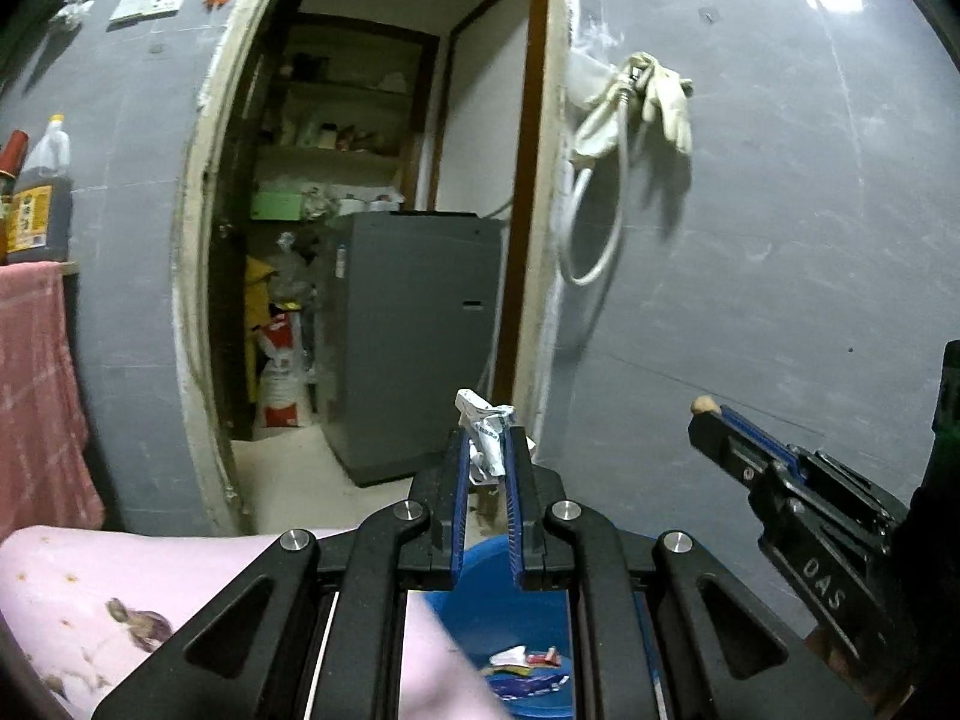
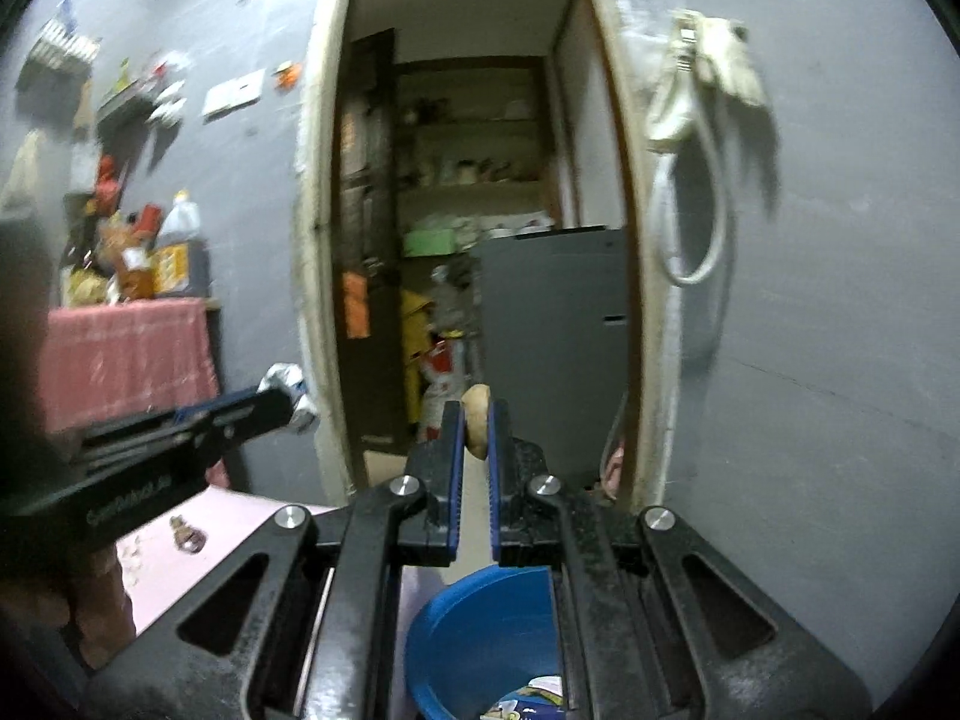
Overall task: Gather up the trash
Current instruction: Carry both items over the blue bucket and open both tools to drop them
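My left gripper (image 1: pixel 485 441) is shut on a crumpled white paper wrapper (image 1: pixel 487 429), held up in front of a doorway. The same wrapper (image 2: pixel 288 399) sticks out of that gripper at the left of the right wrist view. My right gripper (image 2: pixel 477 429) is shut on a small tan round scrap (image 2: pixel 478 426); this scrap (image 1: pixel 703 404) also shows at its tip at the right of the left wrist view. Below both grippers sits a blue bin (image 1: pixel 480 606) with several wrappers (image 1: pixel 528 669) at its bottom. The bin (image 2: pixel 480 636) lies low in the right wrist view too.
A pink patterned cloth (image 1: pixel 120 594) covers a surface at lower left. A grey appliance (image 1: pixel 420 336) stands inside the doorway, with shelves behind. Gloves and a hose (image 1: pixel 636 102) hang on the grey wall. Bottles (image 1: pixel 42 198) stand over a red cloth (image 1: pixel 36 384) at left.
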`<move>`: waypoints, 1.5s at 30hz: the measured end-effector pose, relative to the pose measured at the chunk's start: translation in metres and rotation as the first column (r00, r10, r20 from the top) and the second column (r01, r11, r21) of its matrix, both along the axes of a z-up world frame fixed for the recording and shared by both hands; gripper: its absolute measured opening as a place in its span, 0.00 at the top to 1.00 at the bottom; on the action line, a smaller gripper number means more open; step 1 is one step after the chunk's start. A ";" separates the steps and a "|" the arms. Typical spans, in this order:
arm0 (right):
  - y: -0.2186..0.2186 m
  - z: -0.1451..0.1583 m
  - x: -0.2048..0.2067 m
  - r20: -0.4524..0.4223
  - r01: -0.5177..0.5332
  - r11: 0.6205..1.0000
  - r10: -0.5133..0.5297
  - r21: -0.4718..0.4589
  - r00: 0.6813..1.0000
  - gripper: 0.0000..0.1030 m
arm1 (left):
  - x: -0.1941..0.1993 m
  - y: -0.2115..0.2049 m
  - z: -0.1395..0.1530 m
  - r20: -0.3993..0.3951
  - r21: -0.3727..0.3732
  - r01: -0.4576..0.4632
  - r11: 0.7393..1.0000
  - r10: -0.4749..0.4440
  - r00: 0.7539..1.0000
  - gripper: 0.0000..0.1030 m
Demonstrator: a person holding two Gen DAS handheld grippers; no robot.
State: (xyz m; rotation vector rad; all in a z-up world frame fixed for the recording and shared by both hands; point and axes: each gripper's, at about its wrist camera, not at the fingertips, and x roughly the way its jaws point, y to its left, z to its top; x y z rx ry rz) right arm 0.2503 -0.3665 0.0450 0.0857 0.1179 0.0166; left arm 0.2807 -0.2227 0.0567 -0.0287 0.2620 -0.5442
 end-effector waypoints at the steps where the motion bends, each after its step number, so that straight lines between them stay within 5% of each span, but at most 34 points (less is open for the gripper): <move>1: -0.007 -0.001 -0.001 -0.003 0.011 1.000 -0.011 0.012 1.000 0.93 | 0.001 -0.004 -0.001 -0.003 0.003 0.003 1.000 -0.003 1.000 0.91; 12: -0.045 -0.029 0.024 -0.128 0.065 0.990 -0.049 0.124 0.991 0.93 | 0.028 -0.038 -0.023 -0.149 0.063 0.032 0.997 -0.022 0.989 0.91; 24: -0.057 -0.052 0.050 -0.245 0.051 0.979 -0.002 0.197 0.970 0.92 | 0.063 -0.065 -0.064 -0.393 0.124 0.095 0.988 -0.039 0.919 0.91; 34: -0.065 -0.063 0.060 -0.302 0.070 0.971 0.002 0.228 0.953 0.91 | 0.075 -0.073 -0.084 -0.447 0.147 0.125 0.981 -0.047 0.893 0.88; 45: -0.070 -0.068 0.068 -0.332 0.085 0.967 0.000 0.240 0.943 0.89 | 0.085 -0.069 -0.094 -0.475 0.163 0.095 0.982 -0.006 0.880 0.66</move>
